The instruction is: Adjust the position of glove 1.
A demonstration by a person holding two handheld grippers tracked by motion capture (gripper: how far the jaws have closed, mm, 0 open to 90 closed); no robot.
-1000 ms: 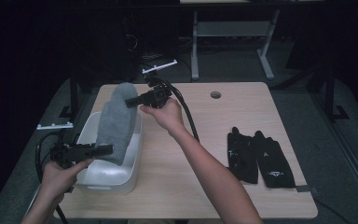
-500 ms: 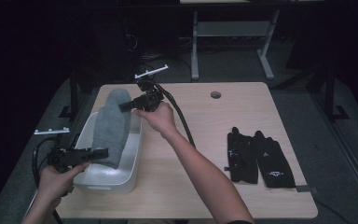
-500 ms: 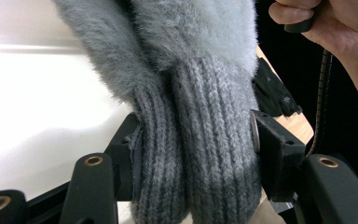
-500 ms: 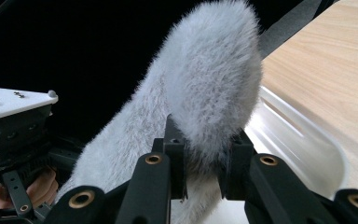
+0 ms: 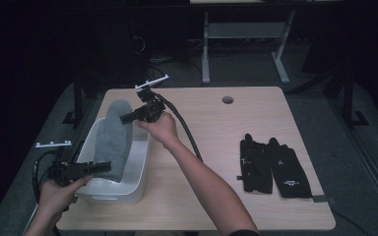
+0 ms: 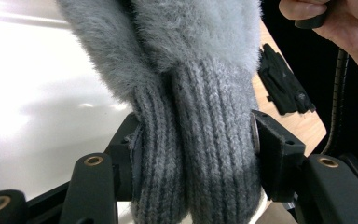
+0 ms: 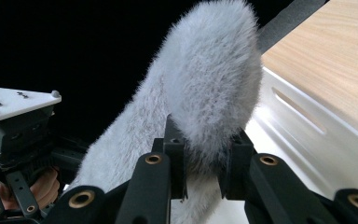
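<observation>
A pair of fluffy grey mittens [image 5: 113, 137] is stretched over a white plastic bin [image 5: 137, 169] at the table's left. My left gripper [image 5: 101, 167] is shut on the ribbed knit cuffs [image 6: 200, 154] at the near end. My right gripper [image 5: 125, 118] is shut on the furry tip [image 7: 209, 102] at the far end. In the right gripper view the tip bulges above the two black jaws, and my left gripper [image 7: 18, 186] shows below it at the lower left. The mittens slope down into the bin from the far end.
A pair of black gloves [image 5: 270, 167] lies on the wooden table [image 5: 216, 128] at the right. A round cable hole [image 5: 228, 100] sits near the far edge. The right gripper's cable [image 5: 184, 132] trails across the table beside the bin.
Both hands have moved toward the left and lower with the mittens, which now hang closer into the bin. Both grips are unchanged.
</observation>
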